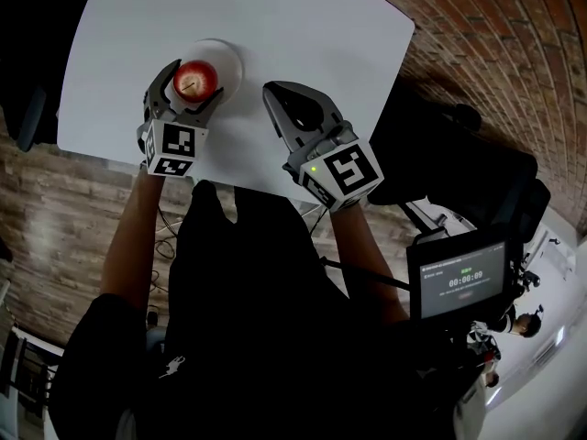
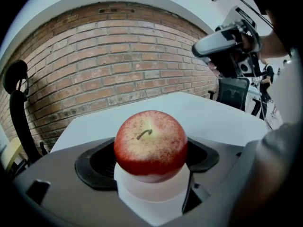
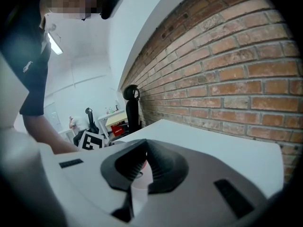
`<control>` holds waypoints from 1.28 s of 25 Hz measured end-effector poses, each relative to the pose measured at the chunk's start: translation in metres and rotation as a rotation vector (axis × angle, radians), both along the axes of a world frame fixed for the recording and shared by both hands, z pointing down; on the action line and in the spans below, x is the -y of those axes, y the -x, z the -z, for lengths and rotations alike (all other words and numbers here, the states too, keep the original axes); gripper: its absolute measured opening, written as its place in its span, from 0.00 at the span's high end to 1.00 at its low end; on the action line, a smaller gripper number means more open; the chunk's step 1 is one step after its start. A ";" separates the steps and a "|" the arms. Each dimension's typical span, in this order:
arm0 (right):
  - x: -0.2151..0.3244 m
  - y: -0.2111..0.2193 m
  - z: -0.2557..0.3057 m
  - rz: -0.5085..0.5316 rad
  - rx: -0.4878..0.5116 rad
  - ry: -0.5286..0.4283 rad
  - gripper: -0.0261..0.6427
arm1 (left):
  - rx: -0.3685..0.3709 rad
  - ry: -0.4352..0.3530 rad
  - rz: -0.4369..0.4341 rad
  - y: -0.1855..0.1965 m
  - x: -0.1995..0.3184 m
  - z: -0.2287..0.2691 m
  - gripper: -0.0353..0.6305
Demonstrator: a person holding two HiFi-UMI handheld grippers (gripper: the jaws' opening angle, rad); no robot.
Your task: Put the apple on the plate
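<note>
A red apple [image 1: 195,79] with a yellowish top sits between the jaws of my left gripper [image 1: 193,88], which is shut on the apple. In the head view it is over the near-left part of the white plate [image 1: 229,58] on the white table [image 1: 303,26]. In the left gripper view the apple [image 2: 150,143] fills the gap between the black pads [image 2: 94,167], with white surface just beneath it. My right gripper [image 1: 279,99] hovers over the table to the right of the plate, with its jaws shut and empty [image 3: 141,163].
The table's near edge [image 1: 229,183] runs just behind both grippers. A brick wall [image 2: 113,65] stands beyond the table and a black chair [image 2: 16,103] to its left. A monitor [image 1: 459,278] with a timer stands at the lower right.
</note>
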State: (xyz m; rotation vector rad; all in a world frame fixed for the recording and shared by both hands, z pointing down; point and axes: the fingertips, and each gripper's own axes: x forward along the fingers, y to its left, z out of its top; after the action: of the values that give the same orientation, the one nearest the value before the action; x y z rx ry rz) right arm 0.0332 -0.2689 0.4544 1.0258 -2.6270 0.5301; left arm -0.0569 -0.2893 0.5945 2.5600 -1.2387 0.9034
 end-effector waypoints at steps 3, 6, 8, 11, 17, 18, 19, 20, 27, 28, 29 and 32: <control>0.001 0.000 -0.004 -0.002 -0.007 0.008 0.95 | 0.031 -0.002 -0.020 0.000 0.001 -0.007 0.32; 0.001 0.000 -0.007 -0.008 -0.008 0.015 0.95 | 0.057 -0.003 -0.031 0.000 0.002 -0.014 0.32; 0.002 -0.001 -0.009 -0.016 -0.011 0.021 0.96 | 0.079 -0.004 -0.044 -0.001 0.003 -0.018 0.32; 0.004 -0.004 -0.009 -0.027 -0.015 0.025 0.95 | 0.110 -0.007 -0.071 -0.003 0.003 -0.022 0.32; 0.009 -0.005 -0.009 -0.040 -0.011 0.018 0.95 | 0.129 0.000 -0.072 -0.003 0.005 -0.028 0.32; 0.009 -0.005 -0.010 -0.043 -0.010 0.020 0.96 | 0.130 0.003 -0.074 -0.003 0.005 -0.029 0.32; 0.009 -0.004 -0.010 -0.045 -0.009 0.022 0.95 | 0.129 0.006 -0.075 -0.003 0.005 -0.029 0.32; 0.009 -0.004 -0.009 -0.046 -0.008 0.024 0.95 | 0.127 0.010 -0.075 -0.004 0.006 -0.029 0.32; 0.009 -0.007 -0.009 -0.059 -0.004 0.024 0.95 | 0.125 0.024 -0.069 -0.005 0.006 -0.032 0.32; 0.009 -0.008 -0.010 -0.060 -0.006 0.024 0.96 | 0.128 0.026 -0.071 -0.005 0.006 -0.033 0.32; 0.009 -0.008 -0.011 -0.061 -0.008 0.025 0.95 | 0.130 0.027 -0.072 -0.005 0.006 -0.034 0.32; 0.009 -0.009 -0.012 -0.066 -0.010 0.028 0.95 | 0.142 0.028 -0.076 -0.004 0.007 -0.036 0.32</control>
State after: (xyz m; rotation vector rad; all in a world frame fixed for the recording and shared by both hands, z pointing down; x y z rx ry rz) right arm 0.0423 -0.2781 0.4662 1.1072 -2.5768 0.5737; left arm -0.0533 -0.2962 0.6304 2.5757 -1.1618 1.1277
